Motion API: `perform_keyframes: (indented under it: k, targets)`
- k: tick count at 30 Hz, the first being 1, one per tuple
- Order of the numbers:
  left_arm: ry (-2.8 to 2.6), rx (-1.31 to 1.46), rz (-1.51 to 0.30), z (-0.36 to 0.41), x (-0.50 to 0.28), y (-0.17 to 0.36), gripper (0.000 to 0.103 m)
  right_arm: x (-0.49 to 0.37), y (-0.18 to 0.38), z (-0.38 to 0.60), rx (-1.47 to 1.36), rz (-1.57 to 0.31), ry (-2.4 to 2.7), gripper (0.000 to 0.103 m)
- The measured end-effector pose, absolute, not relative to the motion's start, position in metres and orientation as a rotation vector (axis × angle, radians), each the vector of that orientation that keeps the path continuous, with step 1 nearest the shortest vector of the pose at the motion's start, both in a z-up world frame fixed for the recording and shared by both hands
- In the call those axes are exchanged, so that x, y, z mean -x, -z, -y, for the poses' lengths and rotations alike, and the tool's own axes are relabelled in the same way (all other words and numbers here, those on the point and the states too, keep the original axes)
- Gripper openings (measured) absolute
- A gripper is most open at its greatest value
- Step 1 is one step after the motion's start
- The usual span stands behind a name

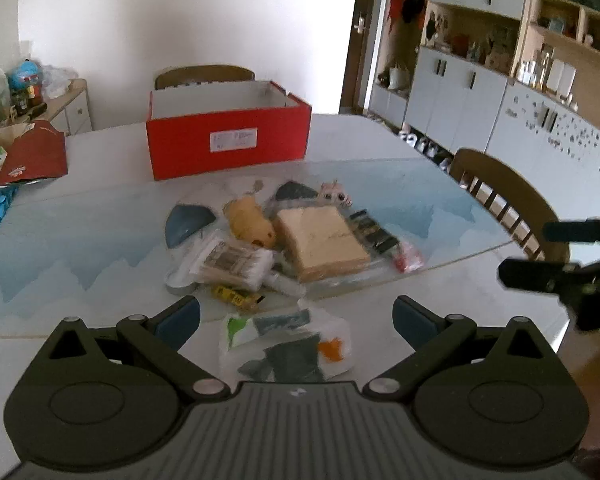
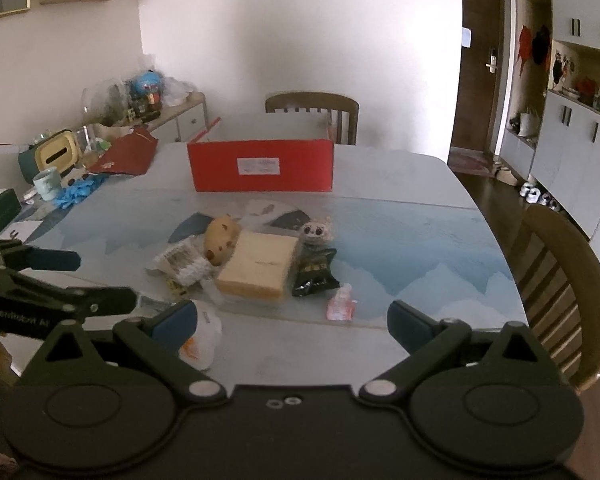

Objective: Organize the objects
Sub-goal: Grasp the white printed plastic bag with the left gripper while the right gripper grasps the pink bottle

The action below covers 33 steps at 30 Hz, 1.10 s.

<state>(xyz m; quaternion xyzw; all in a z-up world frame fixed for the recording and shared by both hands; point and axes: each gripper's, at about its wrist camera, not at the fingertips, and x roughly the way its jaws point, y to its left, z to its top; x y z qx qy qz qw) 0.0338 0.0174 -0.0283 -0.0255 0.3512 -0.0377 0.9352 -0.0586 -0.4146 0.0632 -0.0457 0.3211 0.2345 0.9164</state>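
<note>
An open red box [image 1: 228, 142] [image 2: 262, 166] stands at the far side of the table. In front of it lies a pile: a tan flat box [image 1: 322, 242] [image 2: 258, 266], a yellow plush toy [image 1: 250, 220] [image 2: 220, 238], a pack of cotton swabs [image 1: 234, 262], a black snack bag [image 2: 314, 274], a small pink packet [image 2: 340, 306] and a small figure toy [image 2: 318, 230]. My left gripper [image 1: 296, 316] is open above a white plastic bag [image 1: 288, 346] at the near edge. My right gripper [image 2: 292, 320] is open and empty, near the table's front edge.
Wooden chairs stand behind the box [image 2: 312, 110] and at the right side [image 2: 560, 280]. Clutter lies at the table's left: a red bag [image 2: 126, 156], blue gloves [image 2: 76, 192], a mug [image 2: 46, 184]. White cabinets [image 1: 460, 92] line the right wall.
</note>
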Motion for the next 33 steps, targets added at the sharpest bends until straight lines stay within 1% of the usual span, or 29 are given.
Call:
perform_keyframes:
  k: [3, 10, 20, 24, 29, 31, 33]
  targets:
    - [0.084, 0.025, -0.742, -0.020, -0.037, 0.039, 0.103, 0.054, -0.057, 0.415, 0.116, -0.664, -0.483, 0.099]
    - [0.128, -0.076, -0.754, -0.024, -0.047, 0.056, 0.103, 0.040, -0.048, 0.411, 0.137, -0.673, -0.470, 0.099]
    - [0.324, -0.226, -0.790, -0.023, -0.065, 0.090, 0.103, -0.002, -0.017, 0.400, 0.132, -0.784, -0.443, 0.099]
    - [0.365, -0.256, -0.818, -0.024, -0.077, 0.101, 0.103, -0.016, -0.003, 0.390, 0.172, -0.814, -0.433, 0.096]
    - [0.432, -0.290, -0.848, -0.024, -0.090, 0.110, 0.103, -0.033, 0.012, 0.380, 0.201, -0.844, -0.434, 0.094]
    - [0.456, -0.318, -0.849, -0.022, -0.093, 0.113, 0.103, -0.042, 0.017, 0.377, 0.207, -0.859, -0.432, 0.093]
    - [0.481, -0.344, -0.855, -0.020, -0.096, 0.117, 0.102, -0.050, 0.022, 0.374, 0.213, -0.874, -0.422, 0.088]
